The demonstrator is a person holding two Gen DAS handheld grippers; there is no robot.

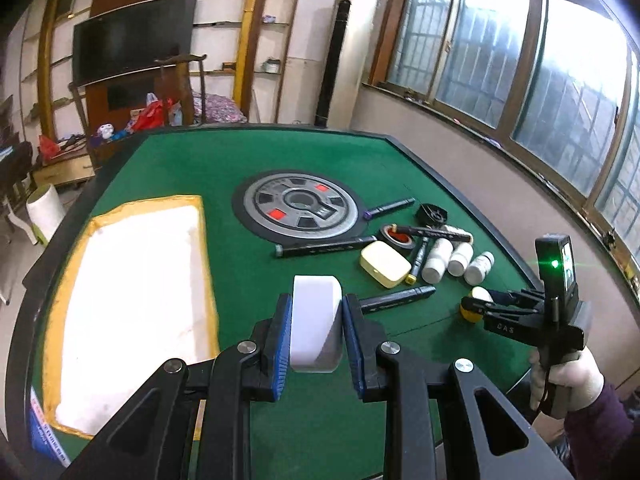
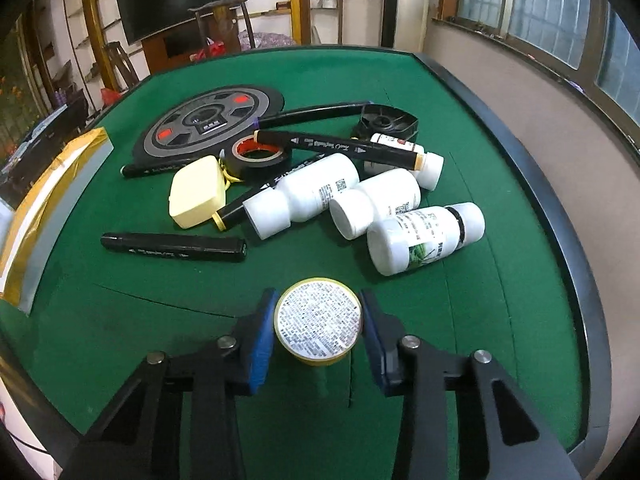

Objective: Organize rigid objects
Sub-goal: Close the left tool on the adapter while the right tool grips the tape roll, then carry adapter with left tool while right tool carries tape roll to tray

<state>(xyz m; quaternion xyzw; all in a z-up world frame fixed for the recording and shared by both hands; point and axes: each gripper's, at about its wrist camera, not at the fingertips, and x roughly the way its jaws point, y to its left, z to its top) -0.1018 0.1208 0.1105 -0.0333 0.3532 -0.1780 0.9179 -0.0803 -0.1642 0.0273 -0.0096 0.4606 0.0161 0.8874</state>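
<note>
My left gripper [image 1: 319, 298] is shut on a white rounded block [image 1: 316, 332] and holds it above the green felt table [image 1: 360, 160], right of the white tray with a yellow taped rim [image 1: 148, 202]. In the right wrist view my right gripper [image 2: 318, 294] has its blue pads against both sides of a small round yellow tin [image 2: 318, 320] with a printed white label, which sits on the felt. The left wrist view shows that right gripper [image 1: 478, 305] and the tin [image 1: 470, 314] at the right, held by a person's hand [image 1: 568, 384].
Beyond the tin lies a pile: several white bottles [image 2: 304, 192], black markers [image 2: 172, 248], a black tape roll [image 2: 256, 160], a pale yellow case [image 2: 198, 192] and a black round part [image 2: 386, 122]. A grey disc [image 1: 300, 208] sits in the table's centre. The raised black edge [image 2: 560, 220] runs close on the right.
</note>
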